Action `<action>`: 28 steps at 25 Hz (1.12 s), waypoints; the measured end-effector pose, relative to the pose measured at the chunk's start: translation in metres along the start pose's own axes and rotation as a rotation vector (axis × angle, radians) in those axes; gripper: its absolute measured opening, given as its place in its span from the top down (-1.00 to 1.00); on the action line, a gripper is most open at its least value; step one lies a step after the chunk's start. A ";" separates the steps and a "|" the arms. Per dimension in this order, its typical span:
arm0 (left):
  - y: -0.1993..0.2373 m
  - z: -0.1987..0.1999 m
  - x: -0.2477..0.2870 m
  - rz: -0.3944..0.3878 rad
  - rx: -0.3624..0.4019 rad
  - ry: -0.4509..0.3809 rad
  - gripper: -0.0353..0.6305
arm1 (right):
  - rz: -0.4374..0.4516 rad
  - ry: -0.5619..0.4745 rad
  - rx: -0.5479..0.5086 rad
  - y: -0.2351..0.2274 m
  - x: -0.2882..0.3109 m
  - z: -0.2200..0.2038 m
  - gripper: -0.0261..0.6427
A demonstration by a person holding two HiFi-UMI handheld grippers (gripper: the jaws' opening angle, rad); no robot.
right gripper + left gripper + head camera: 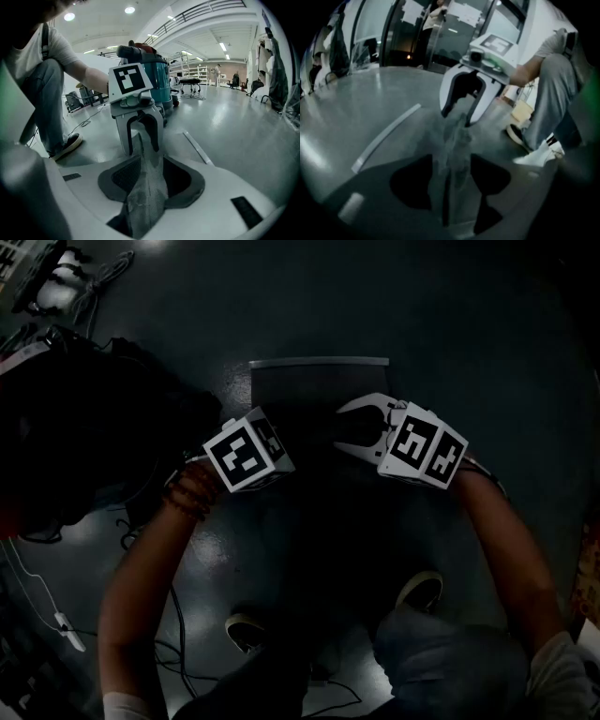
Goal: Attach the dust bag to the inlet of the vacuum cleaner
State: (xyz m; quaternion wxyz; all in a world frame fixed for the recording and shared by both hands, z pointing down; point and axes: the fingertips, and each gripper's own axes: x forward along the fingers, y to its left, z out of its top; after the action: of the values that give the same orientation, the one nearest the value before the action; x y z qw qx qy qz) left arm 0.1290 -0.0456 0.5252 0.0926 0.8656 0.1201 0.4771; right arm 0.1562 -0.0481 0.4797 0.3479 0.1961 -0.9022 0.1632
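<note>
The grey dust bag [319,395] lies flat on the dark floor, with a pale strip [319,362] along its far edge. A fold of its fabric [143,187] rises as a ridge between the two grippers, which face each other. My left gripper [450,183] is shut on one end of that fold [454,145], under its marker cube [248,454]. Closed on the other end is my right gripper [147,180], seen from above [349,427]. The teal vacuum cleaner [150,79] stands behind the left gripper [140,140]; its inlet is hidden.
The person's shoes [417,589] [246,629] rest on the floor just behind the bag. Cables [150,634] trail at the lower left. A dark bulk [94,427] fills the left. Shiny open floor [243,122] stretches beyond the bag.
</note>
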 end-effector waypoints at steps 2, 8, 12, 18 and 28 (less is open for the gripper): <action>-0.004 0.000 0.014 -0.076 -0.006 0.017 0.10 | 0.019 0.007 0.008 -0.003 0.007 -0.008 0.54; -0.010 -0.003 0.041 -0.181 -0.012 0.116 0.09 | 0.042 0.035 0.033 -0.014 0.015 -0.032 0.54; -0.012 -0.009 0.047 -0.177 -0.015 0.168 0.37 | 0.058 0.054 0.057 -0.014 0.016 -0.040 0.54; -0.021 0.003 0.024 -0.168 -0.066 0.069 0.71 | 0.141 0.122 0.007 0.008 0.018 -0.048 0.52; -0.047 -0.001 0.008 -0.099 0.005 0.092 0.78 | 0.266 0.241 -0.069 0.048 0.025 -0.057 0.57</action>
State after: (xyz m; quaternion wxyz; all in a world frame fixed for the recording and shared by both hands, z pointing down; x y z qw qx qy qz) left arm 0.1270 0.0016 0.5193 0.1083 0.8359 0.1683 0.5111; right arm 0.1486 0.0126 0.5300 0.4352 0.0422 -0.8771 0.1989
